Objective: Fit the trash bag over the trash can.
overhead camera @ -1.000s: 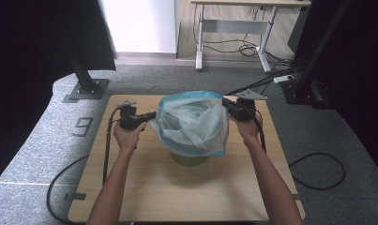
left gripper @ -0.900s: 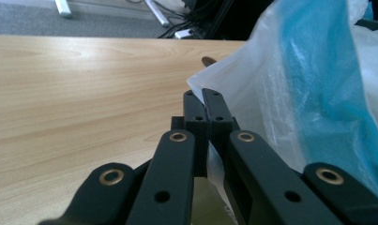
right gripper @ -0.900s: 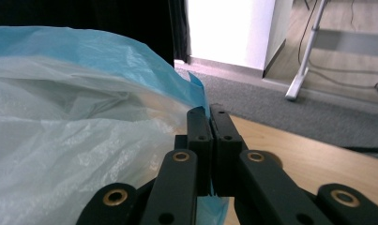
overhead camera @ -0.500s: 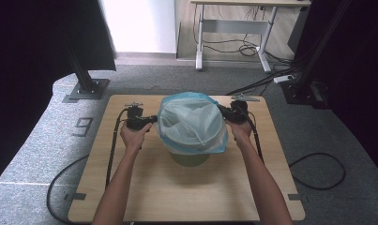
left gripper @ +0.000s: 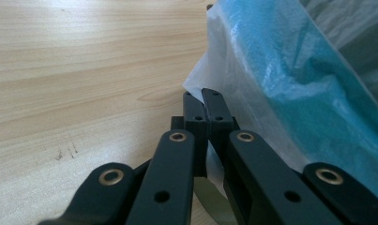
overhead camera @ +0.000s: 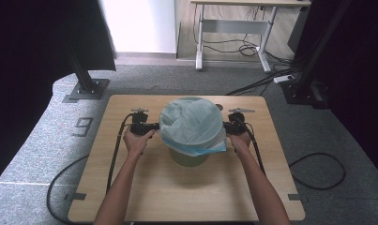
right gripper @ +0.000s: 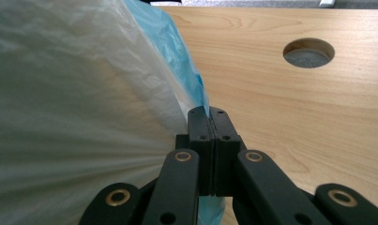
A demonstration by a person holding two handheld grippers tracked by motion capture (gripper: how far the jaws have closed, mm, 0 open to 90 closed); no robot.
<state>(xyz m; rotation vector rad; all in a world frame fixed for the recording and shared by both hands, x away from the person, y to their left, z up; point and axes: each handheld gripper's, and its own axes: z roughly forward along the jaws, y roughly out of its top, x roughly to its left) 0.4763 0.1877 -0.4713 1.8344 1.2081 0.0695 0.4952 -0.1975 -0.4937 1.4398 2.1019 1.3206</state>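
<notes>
Both grippers clamp the rim of the blue-white bag [overhead camera: 192,125] at frame centre, left gripper [overhead camera: 154,126] and right gripper [overhead camera: 227,126] on opposite sides, likely to stretch its mouth over the green bin [overhead camera: 189,157] on the bench [overhead camera: 130,187].

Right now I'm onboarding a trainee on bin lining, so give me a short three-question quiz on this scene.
1. True or false: both tongs, left tongs and right tongs, are shut on the blue bag.
2. What does the bag drape over? A) a green bin B) a cardboard box C) a metal bowl
3. In the right gripper view, what feature marks the wooden table beyond the tongs?

Key: 1. True; each pair pinches the bag's edge on its own side. 2. A. 3. A round hole through the tabletop.
</notes>
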